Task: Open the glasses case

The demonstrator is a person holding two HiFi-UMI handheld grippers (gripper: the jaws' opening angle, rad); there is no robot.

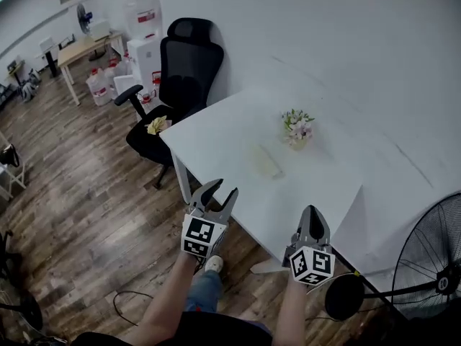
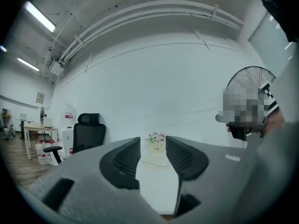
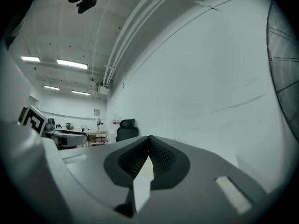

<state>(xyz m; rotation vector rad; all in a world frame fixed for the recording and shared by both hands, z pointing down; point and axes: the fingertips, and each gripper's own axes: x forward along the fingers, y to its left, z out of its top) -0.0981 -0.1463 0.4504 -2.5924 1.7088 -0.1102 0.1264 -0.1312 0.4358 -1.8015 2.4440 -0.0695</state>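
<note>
Fingers (image 2: 126, 158) of the left gripper (image 1: 222, 189) stand well apart with nothing clamped; through the gap the left gripper view shows bare tabletop, the case and the flowers beyond it. The right gripper (image 1: 311, 213) has its fingers (image 3: 161, 155) closed, tips touching, and nothing is caught between them. Both grippers are held on outstretched forearms above the near edge of the white table (image 1: 230, 135), the left one over the wooden floor (image 1: 86, 193) just off the table's near left corner, the right one over the near edge.

On the table, the glasses case (image 1: 267, 163) lies flat and closed, a pale oblong that is hard to tell from the white top. It sits at about one o'clock from the left gripper and eleven o'clock from the right, apart from both. Just past it, at one o'clock from the case, stands a small pot of flowers (image 1: 297, 128), near it but not touching.

At three o'clock from the right gripper a standing fan (image 1: 432, 254) reaches in from the picture's edge. At ten o'clock from the table's far left corner is a black office chair (image 1: 181, 71) with something yellow (image 1: 157, 125) on its seat. Farther still at eleven o'clock, a water dispenser (image 1: 145, 38) stands against the wall beside a light wooden desk (image 1: 85, 47).
</note>
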